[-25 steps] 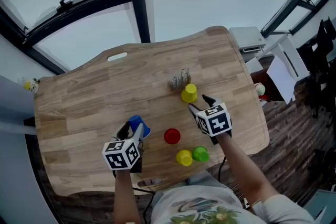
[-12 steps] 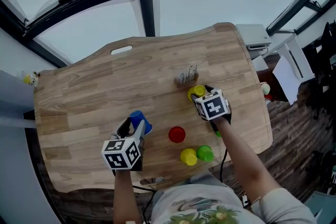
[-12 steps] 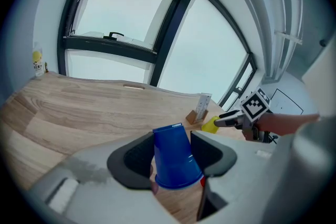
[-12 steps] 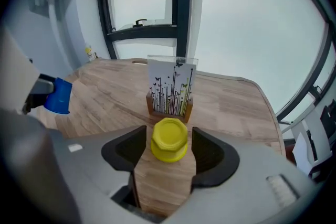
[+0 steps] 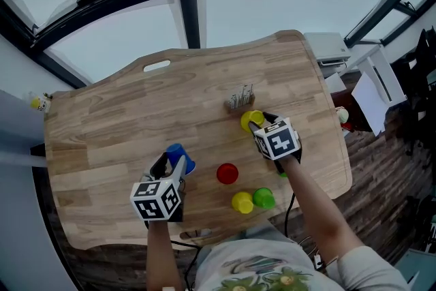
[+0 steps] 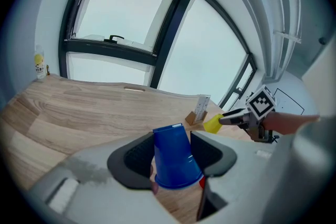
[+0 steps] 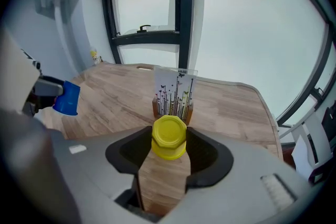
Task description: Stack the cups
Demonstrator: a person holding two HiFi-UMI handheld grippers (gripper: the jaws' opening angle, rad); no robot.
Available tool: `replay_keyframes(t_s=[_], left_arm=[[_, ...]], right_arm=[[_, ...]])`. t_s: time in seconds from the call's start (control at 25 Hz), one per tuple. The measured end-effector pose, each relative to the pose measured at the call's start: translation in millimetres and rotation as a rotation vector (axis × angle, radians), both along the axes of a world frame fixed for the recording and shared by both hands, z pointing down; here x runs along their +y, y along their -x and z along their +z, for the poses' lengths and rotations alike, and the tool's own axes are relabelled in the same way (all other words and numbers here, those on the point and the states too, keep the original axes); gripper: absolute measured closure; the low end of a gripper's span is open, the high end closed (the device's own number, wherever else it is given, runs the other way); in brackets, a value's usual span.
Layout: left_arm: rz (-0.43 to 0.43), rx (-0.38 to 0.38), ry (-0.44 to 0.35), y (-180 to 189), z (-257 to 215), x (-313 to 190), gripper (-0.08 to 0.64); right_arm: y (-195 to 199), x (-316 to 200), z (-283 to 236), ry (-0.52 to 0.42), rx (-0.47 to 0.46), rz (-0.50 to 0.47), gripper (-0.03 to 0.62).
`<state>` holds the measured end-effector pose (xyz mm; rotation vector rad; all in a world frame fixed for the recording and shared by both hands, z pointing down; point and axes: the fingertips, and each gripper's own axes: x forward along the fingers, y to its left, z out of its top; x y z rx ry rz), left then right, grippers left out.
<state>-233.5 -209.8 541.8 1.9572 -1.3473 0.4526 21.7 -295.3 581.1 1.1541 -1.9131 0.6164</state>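
Observation:
My left gripper [image 5: 173,164] is shut on an upside-down blue cup [image 5: 178,155] over the table's left-front part; the cup [image 6: 175,157] sits pinched between both pads. By the card stand, my right gripper [image 5: 261,123] straddles an upside-down yellow cup [image 5: 250,120]. Its jaws have just been closing, and both pads now touch that cup [image 7: 169,137]. A red cup [image 5: 227,174], a second yellow cup [image 5: 242,202] and a green cup [image 5: 263,198] stand upside down between the two arms near the front edge.
A small wooden card stand [image 5: 238,100] with a printed card [image 7: 175,93] stands just behind the yellow cup. The wooden table [image 5: 122,119] ends at a window behind. A small bottle [image 5: 39,103] sits on the far left sill.
My right gripper has moved up to the yellow cup beside the card stand and now has its jaws around it. The left gripper still holds the blue cup in the same place.

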Motion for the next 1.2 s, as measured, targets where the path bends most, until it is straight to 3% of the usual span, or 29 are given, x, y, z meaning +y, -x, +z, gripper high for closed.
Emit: replay_keyframes(t_s=[0.28, 0.64, 1.2], left_arm=[[-0.016, -0.003, -0.029, -6.5, -14.3, 5.8, 0.334], [0.0, -0.025, -0.09, -28.4, -39.7, 27.3, 0.334], [0.005, -0.095, -0.113, -57.2, -37.8, 98.9, 0.336]], right_arm=[[-10.4, 29.1, -56.8, -0.084, -0.077, -0.022, 0.385], [-45.8, 103.8, -108.2, -0.155, -0.156, -0.016, 0.385], [-78.3, 199.3, -105.4, -0.14, -0.225, -0.014, 0.385]])
